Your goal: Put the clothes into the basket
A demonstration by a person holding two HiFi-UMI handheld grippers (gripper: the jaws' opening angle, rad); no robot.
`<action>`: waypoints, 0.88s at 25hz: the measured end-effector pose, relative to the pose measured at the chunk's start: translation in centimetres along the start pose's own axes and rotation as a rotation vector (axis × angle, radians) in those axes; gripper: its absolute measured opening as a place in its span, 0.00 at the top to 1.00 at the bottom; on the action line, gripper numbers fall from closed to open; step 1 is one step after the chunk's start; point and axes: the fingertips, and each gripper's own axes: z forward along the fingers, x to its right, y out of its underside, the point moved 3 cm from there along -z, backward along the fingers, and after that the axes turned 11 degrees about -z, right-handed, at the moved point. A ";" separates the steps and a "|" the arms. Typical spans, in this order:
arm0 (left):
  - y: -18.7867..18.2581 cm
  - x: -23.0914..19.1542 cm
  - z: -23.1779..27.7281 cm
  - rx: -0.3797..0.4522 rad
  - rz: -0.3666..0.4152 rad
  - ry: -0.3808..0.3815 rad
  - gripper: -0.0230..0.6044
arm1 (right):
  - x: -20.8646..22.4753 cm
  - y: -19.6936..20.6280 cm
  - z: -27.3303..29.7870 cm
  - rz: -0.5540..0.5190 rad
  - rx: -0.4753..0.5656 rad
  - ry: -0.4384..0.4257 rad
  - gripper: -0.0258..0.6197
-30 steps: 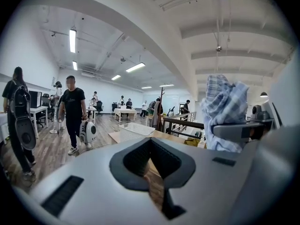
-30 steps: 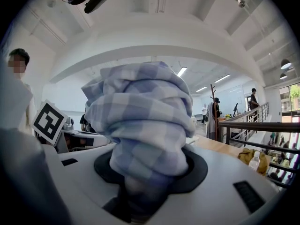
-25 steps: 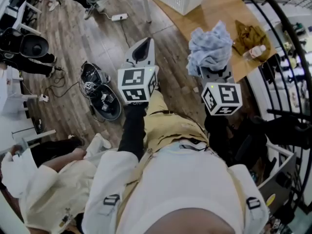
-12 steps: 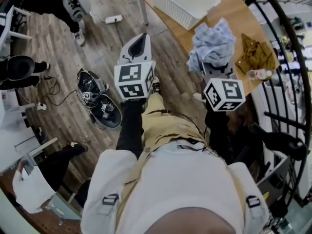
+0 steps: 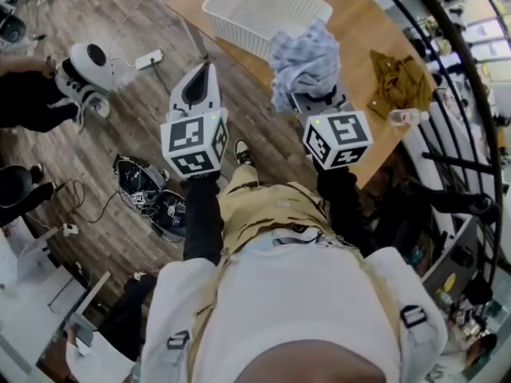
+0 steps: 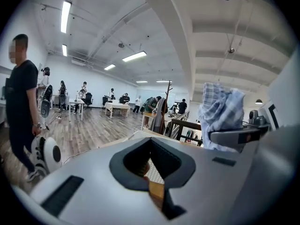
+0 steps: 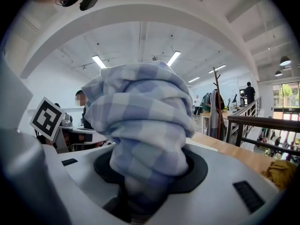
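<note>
Clamping fingers of right gripper (image 5: 313,98) hold the checked cloth (image 5: 303,54); left gripper (image 5: 205,72) fingers meet, empty.

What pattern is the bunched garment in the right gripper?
The bunched garment is pale blue-and-white check, clearest in the right gripper view.

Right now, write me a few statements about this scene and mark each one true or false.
1. The right gripper has its jaws closed on a blue checked cloth. True.
2. The left gripper holds the mustard-brown garment. False: its jaws are empty, and that garment lies on the wooden table.
3. The white basket stands on the wooden table. True.
4. The checked cloth already lies in the basket. False: it is held in the air, beside the basket.
</note>
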 end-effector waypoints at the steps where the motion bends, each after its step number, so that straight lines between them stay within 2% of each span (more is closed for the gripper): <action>1: -0.5 -0.5 0.6 -0.001 -0.001 0.007 0.96 | -0.2 -0.2 0.8 0.000 -0.002 0.002 0.64; 4: -1.0 -1.0 2.5 -0.006 -0.008 0.028 0.96 | 0.3 -0.1 2.3 0.005 -0.018 0.013 0.64; 10: 0.5 2.0 5.8 -0.047 -0.019 0.068 0.96 | 3.5 0.6 2.1 0.019 -0.046 0.035 0.64; 15: 1.3 3.2 7.8 -0.072 -0.008 0.037 0.96 | 4.9 1.1 3.6 0.038 -0.044 -0.016 0.64; 22: -0.3 1.6 9.2 -0.073 -0.022 -0.039 0.96 | 5.0 0.1 7.5 0.052 -0.039 -0.107 0.64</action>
